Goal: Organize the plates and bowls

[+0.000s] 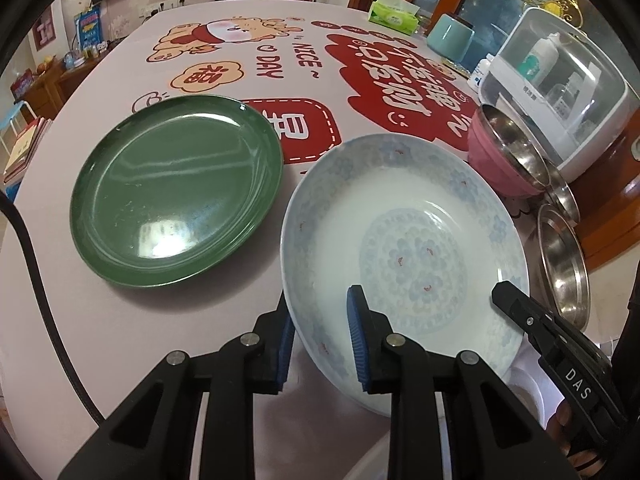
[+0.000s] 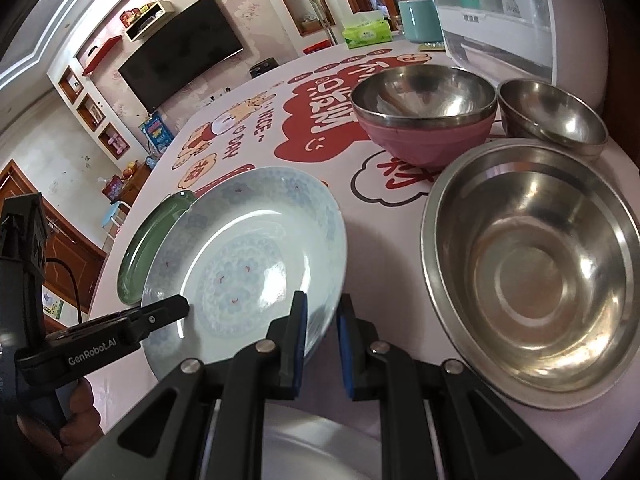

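Observation:
A white plate with a pale blue flower pattern (image 1: 404,248) is held tilted above the table, and it also shows in the right wrist view (image 2: 248,264). My left gripper (image 1: 322,340) is shut on its left rim. My right gripper (image 2: 322,332) is shut on its right rim, and one of its fingers (image 1: 520,312) shows in the left wrist view. A green plate (image 1: 176,196) lies flat on the table to the left, partly hidden behind the white plate in the right wrist view (image 2: 148,248). Another white plate (image 2: 320,452) lies below the grippers.
A pink bowl with a steel liner (image 2: 424,120), a small steel bowl (image 2: 556,120) and a large steel bowl (image 2: 532,260) stand to the right. A white dish cabinet (image 1: 560,84), a teal canister (image 1: 450,38) and a tissue pack (image 1: 394,16) stand behind.

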Action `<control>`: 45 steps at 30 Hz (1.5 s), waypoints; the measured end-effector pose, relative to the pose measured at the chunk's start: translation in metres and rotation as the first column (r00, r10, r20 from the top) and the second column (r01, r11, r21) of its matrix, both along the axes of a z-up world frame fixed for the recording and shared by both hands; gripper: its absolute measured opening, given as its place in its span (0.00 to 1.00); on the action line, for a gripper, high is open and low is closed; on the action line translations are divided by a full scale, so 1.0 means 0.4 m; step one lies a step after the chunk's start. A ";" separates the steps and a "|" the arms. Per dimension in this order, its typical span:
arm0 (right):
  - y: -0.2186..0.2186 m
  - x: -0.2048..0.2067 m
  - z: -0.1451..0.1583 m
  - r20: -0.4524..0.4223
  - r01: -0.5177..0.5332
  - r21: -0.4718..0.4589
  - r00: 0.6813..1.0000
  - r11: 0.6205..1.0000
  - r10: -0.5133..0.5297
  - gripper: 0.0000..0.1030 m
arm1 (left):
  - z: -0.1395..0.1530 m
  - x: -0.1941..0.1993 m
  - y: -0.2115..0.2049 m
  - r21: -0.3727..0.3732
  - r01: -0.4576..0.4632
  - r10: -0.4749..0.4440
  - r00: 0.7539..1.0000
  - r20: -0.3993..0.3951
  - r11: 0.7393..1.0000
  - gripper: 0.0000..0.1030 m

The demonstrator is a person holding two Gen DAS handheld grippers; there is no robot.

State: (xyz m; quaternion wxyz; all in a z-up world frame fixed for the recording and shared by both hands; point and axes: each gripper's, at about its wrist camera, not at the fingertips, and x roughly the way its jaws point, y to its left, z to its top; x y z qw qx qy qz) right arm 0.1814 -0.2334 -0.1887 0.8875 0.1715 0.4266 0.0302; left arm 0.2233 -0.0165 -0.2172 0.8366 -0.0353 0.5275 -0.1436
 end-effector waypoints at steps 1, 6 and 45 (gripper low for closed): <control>0.001 -0.006 0.005 0.004 -0.002 -0.002 1.000 1.000 0.002 0.13 | 0.005 -0.006 0.001 0.001 0.001 -0.001 1.000 0.002 1.000 0.23; 0.004 -0.035 0.033 0.025 -0.014 -0.006 1.000 1.000 0.014 0.13 | 0.035 -0.039 0.011 0.000 0.005 -0.005 1.000 0.017 1.000 0.23; 0.010 -0.393 0.109 0.074 0.016 -0.063 0.997 0.998 -0.011 0.13 | 0.156 -0.414 0.008 -0.005 0.108 -0.107 0.991 0.080 0.994 0.23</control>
